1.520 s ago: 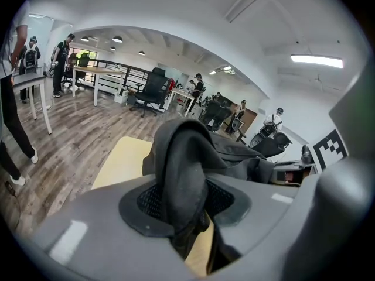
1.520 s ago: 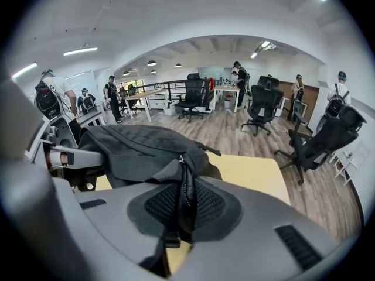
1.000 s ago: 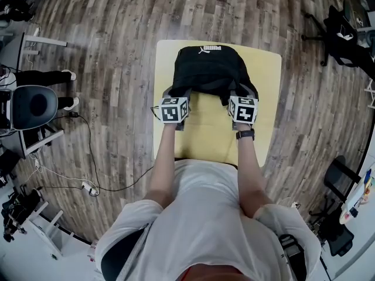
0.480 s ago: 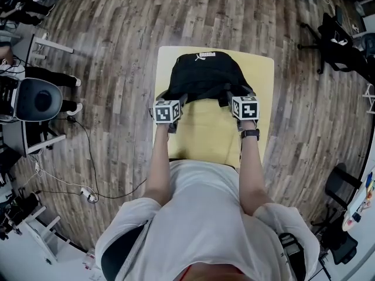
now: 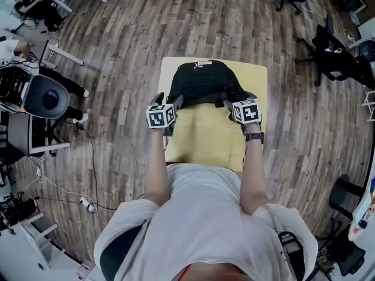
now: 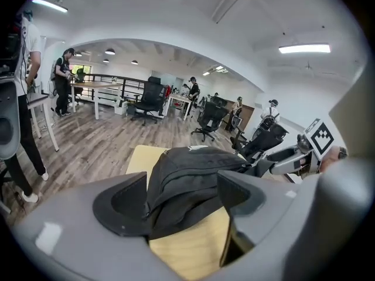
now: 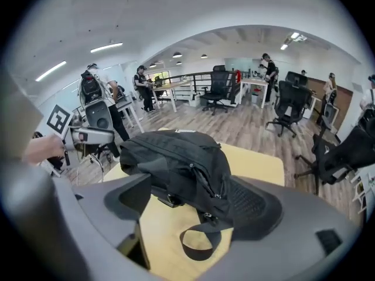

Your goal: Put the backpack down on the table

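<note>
The black backpack (image 5: 204,82) lies flat on the far half of the yellow table (image 5: 205,139). My left gripper (image 5: 170,102) hangs just off its near left corner and my right gripper (image 5: 232,103) off its near right corner. Both stand open; their jaws have just been opening, and the pads press on nothing. In the left gripper view the backpack (image 6: 187,174) shows past the spread jaws of that gripper (image 6: 181,199). In the right gripper view the backpack (image 7: 176,157) and a loose strap loop (image 7: 196,247) lie beyond the open gripper (image 7: 193,202).
The small table stands alone on a wooden floor (image 5: 123,45). A grey and black chair (image 5: 44,98) and a person's legs are at the left, with cables (image 5: 88,201) on the floor. Office chairs (image 5: 334,45) stand at the right; desks, chairs and people fill the room behind.
Both grippers have opened and let go of the backpack. They have lifted and drawn back a little from it. The backpack stays lying on the table.
</note>
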The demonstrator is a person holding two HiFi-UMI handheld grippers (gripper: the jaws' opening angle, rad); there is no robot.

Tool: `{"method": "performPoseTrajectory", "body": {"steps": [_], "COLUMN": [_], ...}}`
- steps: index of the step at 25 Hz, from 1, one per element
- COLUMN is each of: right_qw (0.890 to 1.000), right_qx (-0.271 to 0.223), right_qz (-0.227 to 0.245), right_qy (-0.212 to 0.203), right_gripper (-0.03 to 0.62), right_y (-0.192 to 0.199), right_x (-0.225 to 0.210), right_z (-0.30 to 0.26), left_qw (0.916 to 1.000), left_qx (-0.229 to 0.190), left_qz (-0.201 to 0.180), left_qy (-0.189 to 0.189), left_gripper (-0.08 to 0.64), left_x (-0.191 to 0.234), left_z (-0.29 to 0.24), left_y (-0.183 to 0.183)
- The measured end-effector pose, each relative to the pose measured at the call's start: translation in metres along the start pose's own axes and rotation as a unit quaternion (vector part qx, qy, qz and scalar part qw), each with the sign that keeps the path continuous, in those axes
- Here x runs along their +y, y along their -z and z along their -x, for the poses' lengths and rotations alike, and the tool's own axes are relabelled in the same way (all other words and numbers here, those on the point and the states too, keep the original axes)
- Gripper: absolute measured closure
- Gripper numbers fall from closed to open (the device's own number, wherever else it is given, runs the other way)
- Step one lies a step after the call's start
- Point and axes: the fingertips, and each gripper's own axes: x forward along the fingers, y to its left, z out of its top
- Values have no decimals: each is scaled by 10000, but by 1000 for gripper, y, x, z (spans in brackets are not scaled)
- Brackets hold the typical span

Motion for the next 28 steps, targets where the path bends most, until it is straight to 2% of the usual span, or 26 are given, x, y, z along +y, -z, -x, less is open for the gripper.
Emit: {"method": "performPoseTrajectory", "body": {"steps": [4, 8, 12, 15, 20, 22, 24, 28], "right_qw": [9995, 9971, 9877, 9813, 9661, 9595, 9518, 9399], "right_qx": [-96, -735, -1559, -1913, -2569, -2802, -3050, -3389], "right_qz": [73, -35, -61, 23, 134, 171, 197, 318], "right_qy": [-295, -210, 18, 195, 207, 220, 254, 251], "right_gripper": [216, 218, 218, 219, 229, 277, 387, 465], "right_y": [-7, -37, -80, -104, -143, -157, -168, -180], "right_x": [11, 10, 13, 19, 37, 44, 50, 65], "right_z": [15, 42, 74, 96, 138, 155, 172, 197], "left_qw": [9995, 9983, 9949, 9908, 9801, 9748, 9689, 9542], "left_qx": [-256, -485, -805, -1152, -1767, -2011, -2258, -2714], "left_qz": [-166, -295, -563, -686, -873, -924, -972, -1256], "left_qy": [13, 96, 223, 186, 232, 278, 268, 18], "left_gripper": [201, 201, 201, 202, 209, 236, 268, 350], "left_x": [-12, -31, -55, -70, -99, -111, -120, -133], "left_z": [16, 28, 40, 57, 94, 109, 125, 152], "left_y": [-18, -32, -59, -87, -139, -156, -170, -189]}}
